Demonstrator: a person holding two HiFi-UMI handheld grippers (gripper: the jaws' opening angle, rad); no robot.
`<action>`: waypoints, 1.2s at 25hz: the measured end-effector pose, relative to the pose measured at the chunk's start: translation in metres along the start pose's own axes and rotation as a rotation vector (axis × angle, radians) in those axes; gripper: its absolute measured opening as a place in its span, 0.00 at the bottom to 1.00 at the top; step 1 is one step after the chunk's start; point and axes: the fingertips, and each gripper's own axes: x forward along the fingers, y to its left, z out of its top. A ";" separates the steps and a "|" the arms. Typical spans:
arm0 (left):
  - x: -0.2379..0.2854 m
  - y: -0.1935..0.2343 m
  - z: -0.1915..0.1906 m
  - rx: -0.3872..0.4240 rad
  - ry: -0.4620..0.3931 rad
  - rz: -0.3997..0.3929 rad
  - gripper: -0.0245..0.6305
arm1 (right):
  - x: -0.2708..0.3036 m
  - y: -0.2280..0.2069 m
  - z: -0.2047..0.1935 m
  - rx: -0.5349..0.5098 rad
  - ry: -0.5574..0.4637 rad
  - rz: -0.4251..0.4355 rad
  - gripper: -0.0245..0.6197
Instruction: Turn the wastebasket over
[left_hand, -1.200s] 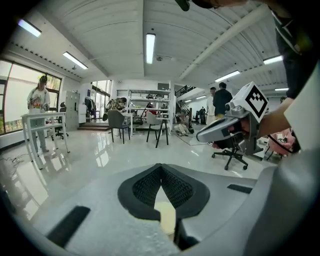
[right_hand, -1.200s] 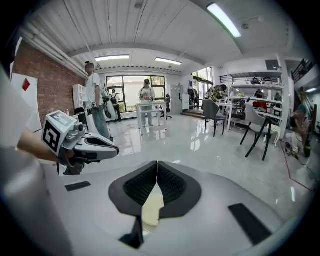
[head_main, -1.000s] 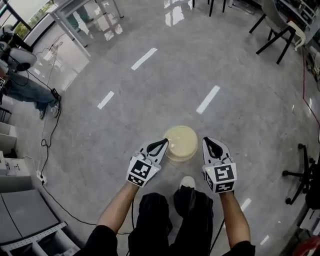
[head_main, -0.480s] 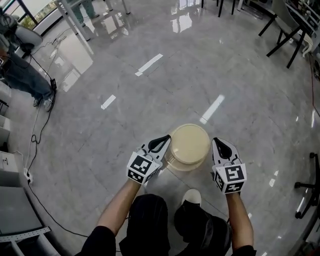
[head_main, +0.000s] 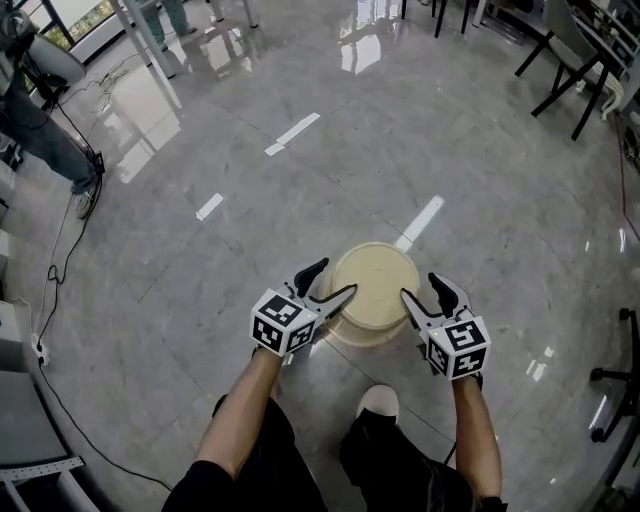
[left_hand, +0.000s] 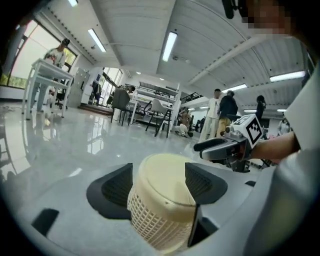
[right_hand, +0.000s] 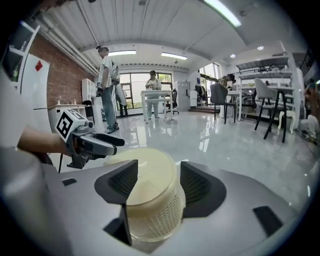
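A cream wastebasket (head_main: 375, 288) stands upside down on the grey floor, its solid base up and its mesh wall below. My left gripper (head_main: 333, 279) is at its left side and my right gripper (head_main: 420, 287) at its right side, both open; their jaws have just been opening. In the left gripper view the wastebasket (left_hand: 160, 205) shows between the jaws of that gripper (left_hand: 160, 182), with the right gripper (left_hand: 222, 147) beyond it. The right gripper view has the wastebasket (right_hand: 150, 200) between its own gripper's (right_hand: 155, 182) jaws. Whether any pad touches it I cannot tell.
My white shoe (head_main: 378, 402) is just behind the basket. White stripes (head_main: 420, 220) mark the polished floor. Black chairs (head_main: 560, 60) stand at the far right, a chair base (head_main: 620, 380) at the right edge. A person (head_main: 40, 130) and cables (head_main: 60, 260) are at the left.
Both grippers have come down to the basket's two sides. Their jaws, shut in the earlier frames, now stand open. The basket has not moved.
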 end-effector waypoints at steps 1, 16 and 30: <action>0.002 0.000 -0.006 -0.014 0.020 -0.026 0.54 | 0.003 0.001 -0.006 0.022 0.013 0.016 0.43; 0.007 -0.015 -0.031 -0.040 0.080 -0.152 0.62 | 0.019 0.000 -0.040 0.318 0.099 0.208 0.49; -0.063 -0.037 -0.043 0.164 0.167 -0.312 0.61 | -0.025 0.059 -0.027 0.047 0.011 0.333 0.49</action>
